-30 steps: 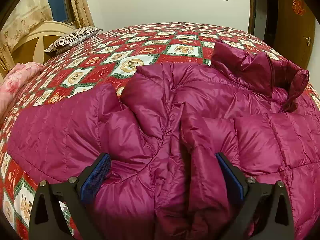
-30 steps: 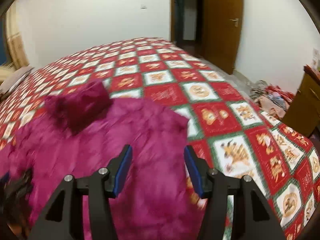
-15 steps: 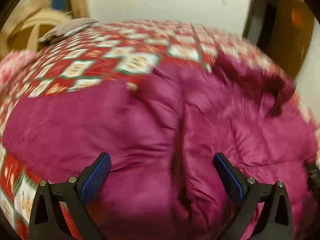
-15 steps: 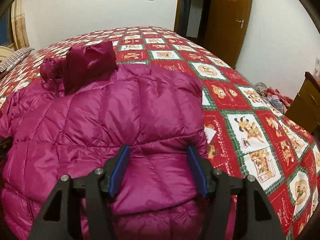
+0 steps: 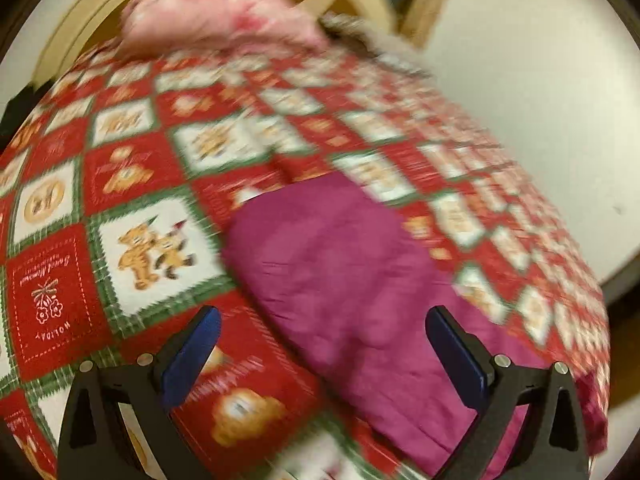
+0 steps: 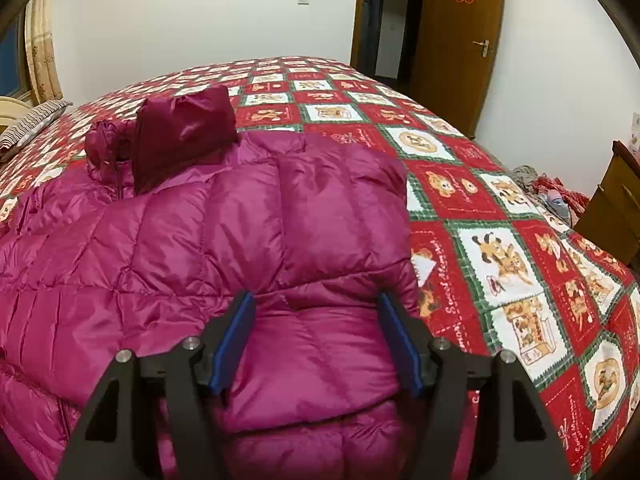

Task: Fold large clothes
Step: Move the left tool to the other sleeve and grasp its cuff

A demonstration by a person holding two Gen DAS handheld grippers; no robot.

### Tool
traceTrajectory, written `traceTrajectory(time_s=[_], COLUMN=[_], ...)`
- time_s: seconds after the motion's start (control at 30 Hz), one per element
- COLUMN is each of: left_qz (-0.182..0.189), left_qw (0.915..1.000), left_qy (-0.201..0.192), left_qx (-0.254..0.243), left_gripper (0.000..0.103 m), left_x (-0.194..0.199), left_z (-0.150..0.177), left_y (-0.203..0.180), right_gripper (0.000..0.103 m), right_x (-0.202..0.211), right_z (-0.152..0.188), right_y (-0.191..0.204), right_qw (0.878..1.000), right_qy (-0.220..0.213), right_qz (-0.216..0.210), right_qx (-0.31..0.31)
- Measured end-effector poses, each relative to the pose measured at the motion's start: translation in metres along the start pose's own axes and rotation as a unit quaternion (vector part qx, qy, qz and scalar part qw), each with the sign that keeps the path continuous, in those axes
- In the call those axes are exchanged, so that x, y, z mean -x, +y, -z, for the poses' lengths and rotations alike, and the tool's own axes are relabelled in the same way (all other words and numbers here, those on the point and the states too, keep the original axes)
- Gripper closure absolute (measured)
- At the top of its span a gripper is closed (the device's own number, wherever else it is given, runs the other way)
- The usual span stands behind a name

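Magenta jacket [image 6: 208, 248] sprawls over the bed [image 6: 500, 216], filling the lower left. Right gripper [image 6: 316, 340], just widening, straddles a folded sleeve unclamped; left gripper [image 5: 320, 356] gapes, sleeve running lower right.

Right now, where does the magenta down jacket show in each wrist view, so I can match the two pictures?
Left wrist: one blurred part of the jacket runs from centre to lower right, between the open fingers.
Right wrist: the jacket fills the left and centre, its hood at upper left.
Shared landmark: the red, white and green patchwork bedspread beneath it.
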State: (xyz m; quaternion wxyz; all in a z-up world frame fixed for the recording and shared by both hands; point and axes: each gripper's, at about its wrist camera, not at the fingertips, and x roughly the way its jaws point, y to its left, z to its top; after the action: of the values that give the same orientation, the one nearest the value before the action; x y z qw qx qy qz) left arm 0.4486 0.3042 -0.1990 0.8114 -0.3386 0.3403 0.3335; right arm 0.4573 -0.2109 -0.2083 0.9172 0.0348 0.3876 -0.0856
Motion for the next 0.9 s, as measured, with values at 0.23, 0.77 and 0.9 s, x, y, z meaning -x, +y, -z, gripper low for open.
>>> traceTrajectory(time_s=[0.23,0.77,0.9], left_qz=[-0.026,0.001,0.001], left_qw=[0.9995,0.9988,0.9969], left_qy=[-0.016,-0.022,-0.048], left_qx=[-0.003,-0.044,-0.062], left_gripper=[0.001,0.095,0.096], left_x=[-0.021,-0.027,-0.011], left_z=[-0.005,-0.007,-0.008], left_y=[-0.011,-0.023,-0.033], right_gripper=[0.033,0.032,0.032], right_x=[0.000,-0.001,-0.001], right_z=[0.000,0.000,0.000], right_y=[0.000,0.000,0.000], right_qw=[1.000,1.000,1.000], right_qy=[-0.001,-0.004,-0.005], right_qz=[0.000,-0.007,-0.007], right_qx=[0.000,-0.003,-0.003])
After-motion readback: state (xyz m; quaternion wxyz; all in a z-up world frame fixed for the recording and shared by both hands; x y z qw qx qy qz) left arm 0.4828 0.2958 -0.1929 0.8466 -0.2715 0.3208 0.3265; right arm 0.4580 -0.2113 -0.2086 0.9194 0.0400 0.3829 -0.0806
